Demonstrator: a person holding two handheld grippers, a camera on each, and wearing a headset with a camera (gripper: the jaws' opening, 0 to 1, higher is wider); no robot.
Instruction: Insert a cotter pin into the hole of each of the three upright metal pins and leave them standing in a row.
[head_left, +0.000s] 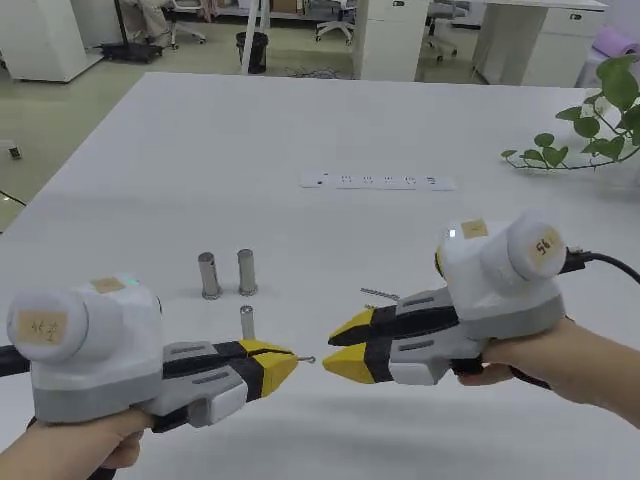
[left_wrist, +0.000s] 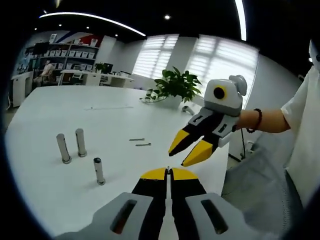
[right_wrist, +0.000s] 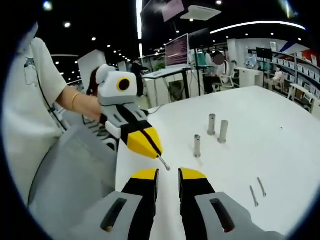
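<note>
Three upright metal pins stand on the white table: two side by side (head_left: 209, 275) (head_left: 246, 272) and a shorter one (head_left: 247, 322) in front of them. My left gripper (head_left: 288, 362) is shut on a cotter pin (head_left: 305, 359), whose tip pokes out to the right. My right gripper (head_left: 333, 353) faces it with jaws open, just right of that tip and holding nothing. The right gripper view shows the cotter pin (right_wrist: 163, 163) just above the open right gripper (right_wrist: 168, 172). Two loose cotter pins (head_left: 380, 295) lie behind the right gripper.
A white power strip (head_left: 378, 181) lies at mid-table. A leafy plant (head_left: 590, 130) reaches in at the far right edge. Bare tabletop (head_left: 200, 180) spreads behind the metal pins. Desks and chairs stand beyond the table.
</note>
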